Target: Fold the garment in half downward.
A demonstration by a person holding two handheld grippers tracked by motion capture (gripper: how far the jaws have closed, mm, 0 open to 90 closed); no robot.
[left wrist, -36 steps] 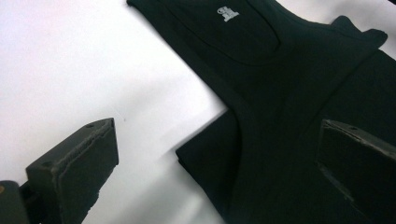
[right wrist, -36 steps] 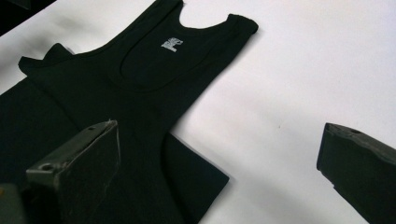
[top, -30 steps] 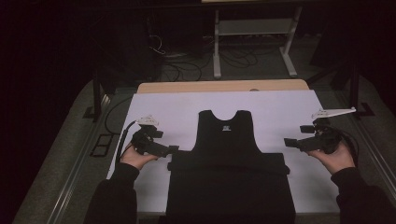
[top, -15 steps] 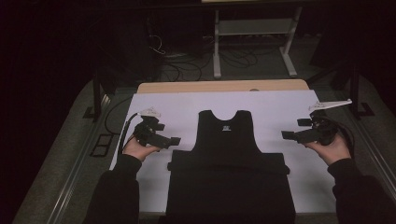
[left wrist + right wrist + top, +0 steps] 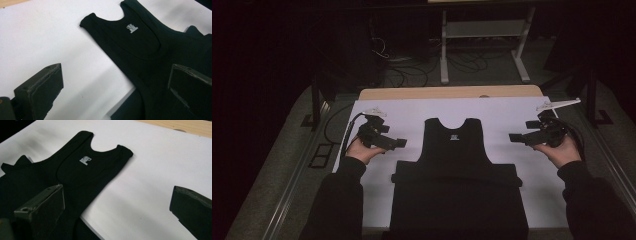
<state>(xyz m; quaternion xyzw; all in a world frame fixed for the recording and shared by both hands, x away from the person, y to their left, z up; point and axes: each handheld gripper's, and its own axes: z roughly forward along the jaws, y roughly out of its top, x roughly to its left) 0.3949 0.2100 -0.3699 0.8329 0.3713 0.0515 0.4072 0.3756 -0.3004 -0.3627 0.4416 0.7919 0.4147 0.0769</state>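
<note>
- A black sleeveless cotton vest (image 5: 455,150) with a small white chest logo lies flat in the middle of my white table sheet (image 5: 412,112), neckline away from me, its lower part folded into a wider dark block
- My left gripper (image 5: 398,143) hovers just left of the vest, jaws spread wide, holding nothing
- My right gripper (image 5: 514,138) hovers to the vest's right, apart from it, jaws also spread and empty
- A bare wooden table edge (image 5: 452,92) shows beyond the sheet
</note>
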